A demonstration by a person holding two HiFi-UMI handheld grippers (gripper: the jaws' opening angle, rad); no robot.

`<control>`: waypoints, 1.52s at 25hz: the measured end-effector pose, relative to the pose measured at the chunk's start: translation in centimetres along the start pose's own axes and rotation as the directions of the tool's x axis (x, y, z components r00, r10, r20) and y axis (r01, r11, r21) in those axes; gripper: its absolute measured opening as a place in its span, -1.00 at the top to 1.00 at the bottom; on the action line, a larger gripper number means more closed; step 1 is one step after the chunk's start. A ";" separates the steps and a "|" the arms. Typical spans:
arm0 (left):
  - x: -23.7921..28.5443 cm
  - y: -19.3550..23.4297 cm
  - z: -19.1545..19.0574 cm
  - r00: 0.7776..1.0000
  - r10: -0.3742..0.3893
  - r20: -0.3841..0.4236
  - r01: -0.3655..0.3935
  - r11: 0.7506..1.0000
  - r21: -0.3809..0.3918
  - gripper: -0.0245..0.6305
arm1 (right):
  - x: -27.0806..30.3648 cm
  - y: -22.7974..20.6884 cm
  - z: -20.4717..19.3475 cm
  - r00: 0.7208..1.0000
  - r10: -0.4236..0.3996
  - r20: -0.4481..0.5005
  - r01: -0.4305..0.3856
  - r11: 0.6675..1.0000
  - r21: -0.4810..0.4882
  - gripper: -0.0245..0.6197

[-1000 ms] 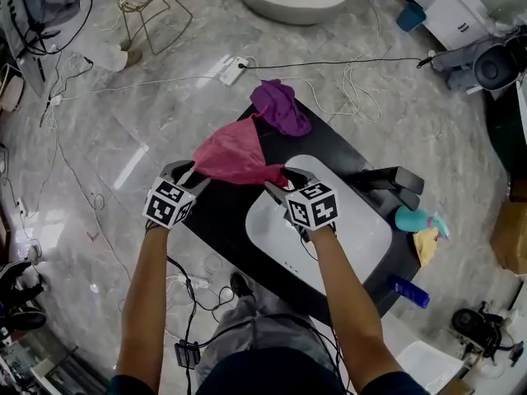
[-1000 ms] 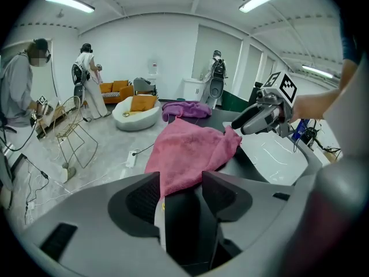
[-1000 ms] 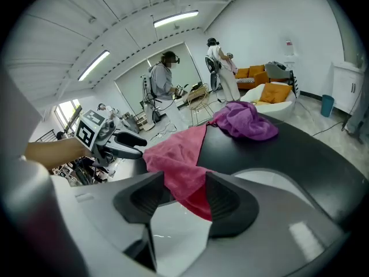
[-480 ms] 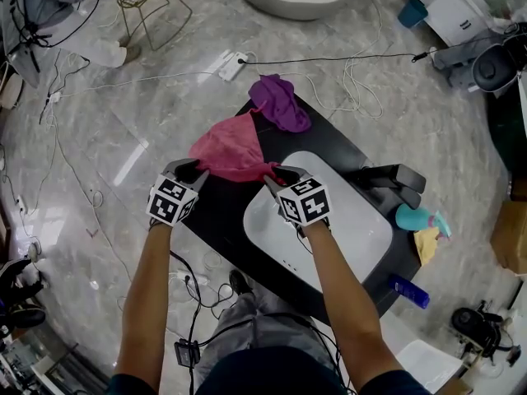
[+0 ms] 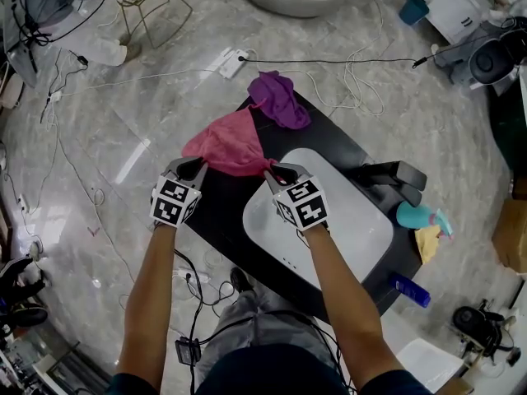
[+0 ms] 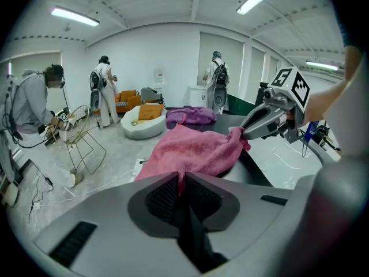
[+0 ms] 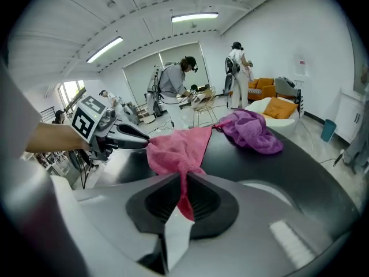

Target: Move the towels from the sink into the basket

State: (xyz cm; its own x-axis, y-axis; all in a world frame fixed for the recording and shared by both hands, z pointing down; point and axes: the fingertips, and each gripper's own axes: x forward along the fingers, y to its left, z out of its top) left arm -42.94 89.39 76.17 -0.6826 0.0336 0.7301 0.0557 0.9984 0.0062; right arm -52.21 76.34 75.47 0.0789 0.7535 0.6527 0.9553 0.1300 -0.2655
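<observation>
Left hand-held gripper (image 5: 191, 169) first: its jaws have just been closing, and we see them nearly together on the near left corner of the pink towel (image 5: 229, 145), a thin fold of cloth pinched between the ribbed pads in the left gripper view. We read the right hand-held gripper (image 5: 278, 171) the same way. Its jaws have also just been closing and now clamp the towel's near right corner, with a pink tail hanging down between the pads.

Between the two grips the towel's near edge runs side to side across the head view, so its long axis lies from one hand to the other. The rest of the cloth spreads away from us over the black bench (image 5: 222, 212). It sits just beside the white sink (image 5: 362, 220), no longer in it. A purple towel (image 5: 278, 101) lies bunched at the bench's far corner, close beyond the pink one.

What we take to be the target, a wire basket (image 5: 152, 2), stands on the floor well apart from the bench, ahead and off to the left. The left hand is nearer to it, so we judge the carry should swing leftward and away, with the left grip leading.
</observation>
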 end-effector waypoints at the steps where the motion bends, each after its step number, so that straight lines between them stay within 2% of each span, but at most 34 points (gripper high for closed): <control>1: -0.3 0.0 0.3 1.000 0.008 0.016 -0.007 1.000 -0.005 0.81 | -0.3 0.0 0.3 1.000 -0.009 0.013 0.009 1.000 -0.012 0.80; 7: -3.2 -0.1 3.1 0.990 0.062 0.126 -0.060 0.998 -0.017 0.81 | -2.4 0.4 3.1 0.993 -0.060 0.097 0.068 0.994 -0.081 0.80; 16: -9.6 -0.3 7.9 0.953 0.128 0.273 -0.131 0.991 -0.008 0.81 | -7.0 2.7 7.9 0.968 -0.115 0.224 0.153 0.975 -0.160 0.80; 22: -14.5 -0.8 11.6 0.919 0.152 0.365 -0.168 0.986 0.011 0.81 | -11.0 4.4 11.6 0.940 -0.135 0.314 0.203 0.960 -0.193 0.80; 26: -18.2 -1.9 12.8 0.906 0.151 0.394 -0.173 0.985 0.021 0.81 | -14.1 6.5 13.4 0.924 -0.141 0.354 0.218 0.957 -0.190 0.80; 38: -27.7 -3.9 16.4 0.840 0.175 0.513 -0.220 0.975 0.027 0.81 | -22.2 12.1 19.0 0.856 -0.134 0.499 0.277 0.934 -0.224 0.80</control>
State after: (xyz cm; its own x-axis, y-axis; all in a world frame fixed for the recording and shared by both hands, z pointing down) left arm -36.20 85.34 44.76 -0.9375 0.2264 0.2643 0.1848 0.9674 -0.1732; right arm -47.81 73.42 44.24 -0.2030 0.9493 0.2402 0.9782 0.1859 0.0920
